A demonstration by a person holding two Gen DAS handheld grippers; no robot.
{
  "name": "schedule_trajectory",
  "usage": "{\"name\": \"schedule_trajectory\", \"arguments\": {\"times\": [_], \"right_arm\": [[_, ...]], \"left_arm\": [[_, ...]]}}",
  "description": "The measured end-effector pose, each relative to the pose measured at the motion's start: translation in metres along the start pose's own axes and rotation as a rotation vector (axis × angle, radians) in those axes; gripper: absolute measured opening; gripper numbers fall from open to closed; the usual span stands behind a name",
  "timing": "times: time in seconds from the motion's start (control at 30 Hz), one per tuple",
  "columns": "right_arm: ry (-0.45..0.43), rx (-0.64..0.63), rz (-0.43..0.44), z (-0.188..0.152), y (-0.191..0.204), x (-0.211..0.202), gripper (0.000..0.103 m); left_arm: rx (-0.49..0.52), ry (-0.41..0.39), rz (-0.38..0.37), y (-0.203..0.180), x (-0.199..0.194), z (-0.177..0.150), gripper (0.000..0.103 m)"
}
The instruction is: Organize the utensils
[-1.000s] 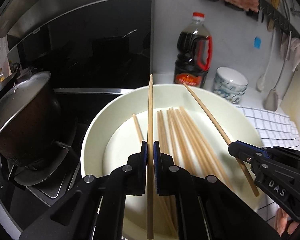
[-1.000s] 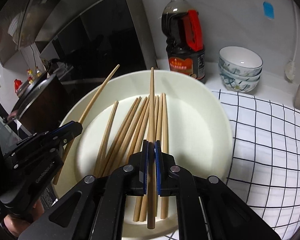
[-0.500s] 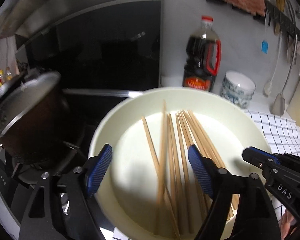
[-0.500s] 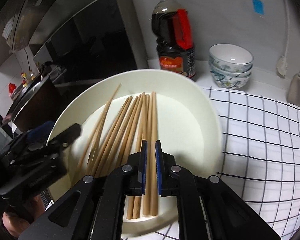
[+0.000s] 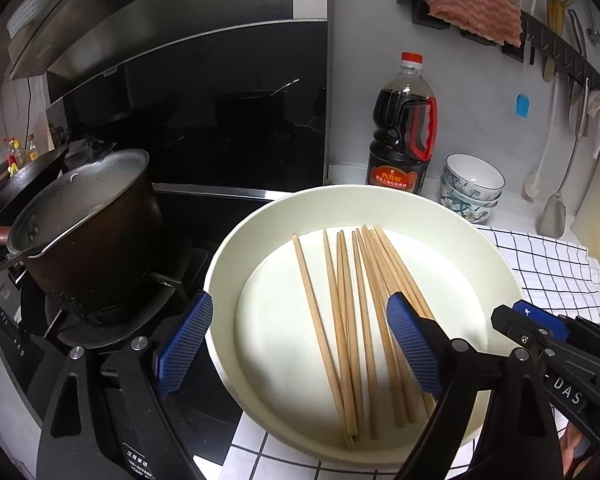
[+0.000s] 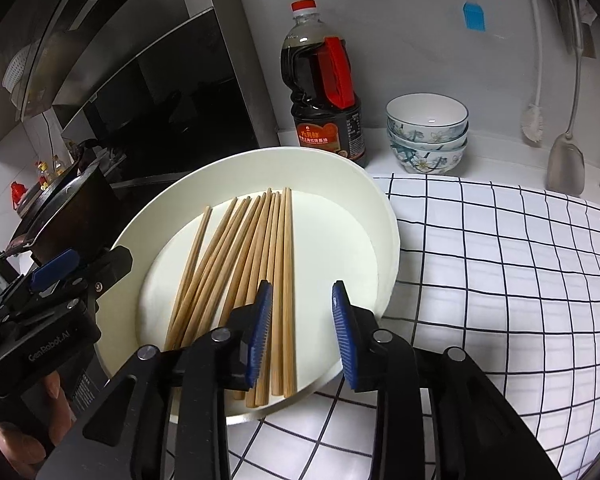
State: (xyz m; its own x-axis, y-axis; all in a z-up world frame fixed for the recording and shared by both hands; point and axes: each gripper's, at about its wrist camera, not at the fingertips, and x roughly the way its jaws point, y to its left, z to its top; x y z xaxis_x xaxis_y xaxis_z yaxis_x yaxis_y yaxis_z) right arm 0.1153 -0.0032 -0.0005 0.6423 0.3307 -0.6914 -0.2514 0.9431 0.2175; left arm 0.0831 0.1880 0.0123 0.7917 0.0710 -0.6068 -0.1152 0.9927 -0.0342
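Left wrist view: the left claw (image 5: 300,344) hangs released, its blue pads spread wide above a cream plate (image 5: 480,248) where wooden chopsticks (image 5: 352,320) lie loosely fanned, none gripped. The right claw (image 5: 540,328) enters at lower right over the plate's rim. A dark pot (image 5: 88,232) sits on the stove to the left; a soy sauce bottle (image 5: 404,132) and stacked bowls (image 5: 472,184) stand behind the plate.

Right wrist view: the right claw (image 6: 300,320) is likewise released, pads parted over the near ends of the chopsticks (image 6: 260,260), which rest flat in the plate (image 6: 380,216). The plate sits partly on a checked cloth (image 6: 500,260) covering the surface. The left claw (image 6: 56,268) hovers at the plate's left edge.
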Motion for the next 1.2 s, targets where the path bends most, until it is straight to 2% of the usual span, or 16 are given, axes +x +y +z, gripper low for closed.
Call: {"name": "schedule_trajectory", "arguments": {"times": [0.13, 0.47, 1.2], "right_arm": [[-0.018, 0.001, -0.008, -0.003, 0.002, -0.007, 0.039], [-0.038, -0.005, -0.047, -0.011, 0.002, -0.014, 0.049], [-0.036, -0.003, -0.07, -0.017, 0.003, -0.016, 0.06]], "left_arm": [[0.011, -0.006, 0.005, -0.003, -0.005, -0.004, 0.091], [0.004, -0.004, 0.021, -0.002, -0.006, -0.011, 0.094], [-0.014, 0.003, 0.033, 0.003, -0.01, -0.015, 0.097]]}}
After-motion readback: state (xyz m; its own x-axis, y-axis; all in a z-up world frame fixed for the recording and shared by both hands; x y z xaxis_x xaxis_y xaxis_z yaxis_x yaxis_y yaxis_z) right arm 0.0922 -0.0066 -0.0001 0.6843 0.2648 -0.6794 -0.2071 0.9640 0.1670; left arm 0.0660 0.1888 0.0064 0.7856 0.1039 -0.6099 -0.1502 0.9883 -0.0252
